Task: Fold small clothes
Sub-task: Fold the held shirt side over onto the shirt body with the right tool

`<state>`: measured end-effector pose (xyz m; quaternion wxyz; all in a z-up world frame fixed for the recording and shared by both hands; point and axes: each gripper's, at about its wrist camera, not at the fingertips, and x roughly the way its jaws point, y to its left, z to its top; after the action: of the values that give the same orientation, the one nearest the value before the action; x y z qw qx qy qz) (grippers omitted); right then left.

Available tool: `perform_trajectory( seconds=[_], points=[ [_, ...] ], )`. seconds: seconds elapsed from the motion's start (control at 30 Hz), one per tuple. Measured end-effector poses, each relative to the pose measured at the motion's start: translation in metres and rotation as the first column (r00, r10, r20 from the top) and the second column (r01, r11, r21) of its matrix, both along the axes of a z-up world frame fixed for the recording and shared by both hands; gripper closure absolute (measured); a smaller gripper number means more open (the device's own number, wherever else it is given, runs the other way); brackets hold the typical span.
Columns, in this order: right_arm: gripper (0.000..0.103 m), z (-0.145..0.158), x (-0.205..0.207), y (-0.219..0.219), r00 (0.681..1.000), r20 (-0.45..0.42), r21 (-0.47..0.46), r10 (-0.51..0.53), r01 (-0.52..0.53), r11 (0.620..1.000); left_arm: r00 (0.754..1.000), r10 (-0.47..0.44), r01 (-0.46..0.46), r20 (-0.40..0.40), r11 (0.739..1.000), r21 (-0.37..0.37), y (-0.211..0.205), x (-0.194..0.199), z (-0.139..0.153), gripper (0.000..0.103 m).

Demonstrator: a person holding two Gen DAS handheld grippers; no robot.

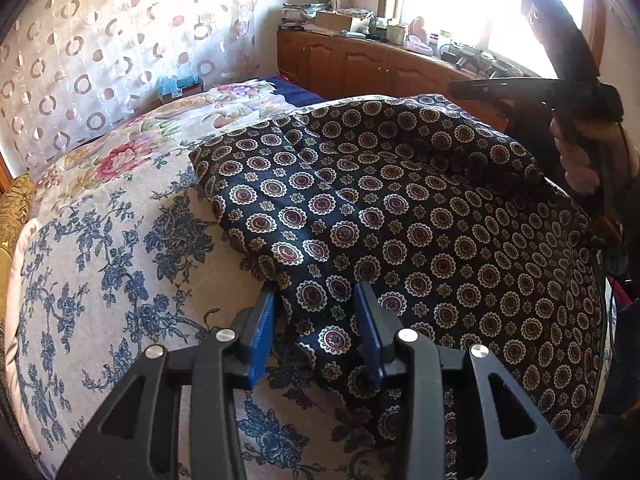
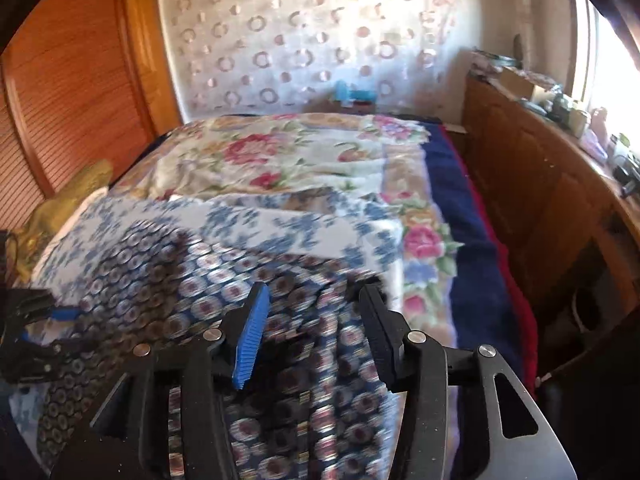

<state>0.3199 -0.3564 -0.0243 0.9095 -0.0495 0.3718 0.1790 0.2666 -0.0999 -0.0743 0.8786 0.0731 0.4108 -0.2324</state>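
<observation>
A: Where's the dark navy garment printed with round medallions (image 1: 400, 216)?

B: Spread on the bed's blue-flowered white quilt (image 1: 100, 264), its long axis running from near left to far right in the left wrist view.

A: And the left hand-held gripper (image 1: 316, 320)?

B: Partly parted, straddling the garment's near corner; the pads don't look pressed on it.

A: The right hand-held gripper (image 2: 312, 320)?

B: Parted too, empty, just above the blurred cloth.

A: Which goes first?

B: Probably the left; it's nearer an edge.
</observation>
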Motion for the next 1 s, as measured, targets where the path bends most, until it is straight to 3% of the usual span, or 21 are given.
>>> perform_trajectory(
  seconds=[0.17,0.33,0.37,0.4,0.47,0.5,0.6,0.7,0.83,0.93,0.97,1.0],
  points=[
    [0.055,-0.009,-0.007,0.015,0.997,-0.060,0.021,0.046,-0.044,0.999,1.000,-0.024,0.024,0.001,1.000,0.013,-0.008,-0.002,0.000,0.053],
    [0.056,-0.026,-0.001,0.019,0.991,-0.123,0.014,0.054,-0.052,0.999,1.000,-0.025,0.025,0.002,1.000,0.017,-0.013,-0.004,0.001,0.051],
    [0.059,-0.028,0.001,0.019,0.990,-0.129,0.021,0.055,-0.053,0.998,1.000,-0.026,0.026,0.003,1.000,0.018,-0.014,-0.005,0.001,0.051],
    [0.072,-0.028,0.002,0.018,0.989,-0.134,0.031,0.065,-0.061,0.998,1.000,-0.026,0.026,0.003,0.999,0.019,-0.013,-0.004,0.001,0.051],
    [0.087,-0.028,0.007,0.017,0.988,-0.139,0.038,0.074,-0.069,0.997,1.000,-0.025,0.025,0.003,0.999,0.019,-0.012,-0.004,0.002,0.051],
    [0.098,-0.027,0.009,0.017,0.987,-0.139,0.045,0.078,-0.072,0.996,1.000,-0.026,0.026,0.003,0.999,0.019,-0.012,-0.004,0.002,0.051],
    [0.101,-0.021,0.012,0.014,0.989,-0.115,0.060,0.090,-0.083,0.995,1.000,-0.026,0.026,0.003,0.999,0.019,-0.012,-0.004,0.002,0.051],
    [0.102,-0.013,0.017,0.013,0.995,-0.066,0.018,0.068,-0.067,0.998,1.000,-0.026,0.026,0.002,0.999,0.018,-0.012,-0.004,0.002,0.050],
    [0.102,-0.010,0.037,0.010,1.000,-0.019,-0.081,0.006,-0.007,0.997,1.000,-0.027,0.027,0.003,0.999,0.018,-0.013,-0.002,0.001,0.050],
    [0.101,-0.010,0.050,0.002,0.995,0.017,-0.164,-0.094,0.095,0.982,1.000,-0.028,0.028,0.002,0.999,0.016,-0.014,-0.002,0.002,0.049],
    [0.100,-0.009,0.052,-0.002,0.994,0.014,-0.163,-0.110,0.111,0.980,1.000,-0.027,0.027,0.002,1.000,0.016,-0.014,-0.002,0.002,0.049],
    [0.091,-0.008,0.052,-0.007,0.992,0.005,-0.149,-0.124,0.123,0.981,1.000,-0.027,0.027,0.002,0.999,0.017,-0.014,-0.002,0.002,0.049]
  ],
)
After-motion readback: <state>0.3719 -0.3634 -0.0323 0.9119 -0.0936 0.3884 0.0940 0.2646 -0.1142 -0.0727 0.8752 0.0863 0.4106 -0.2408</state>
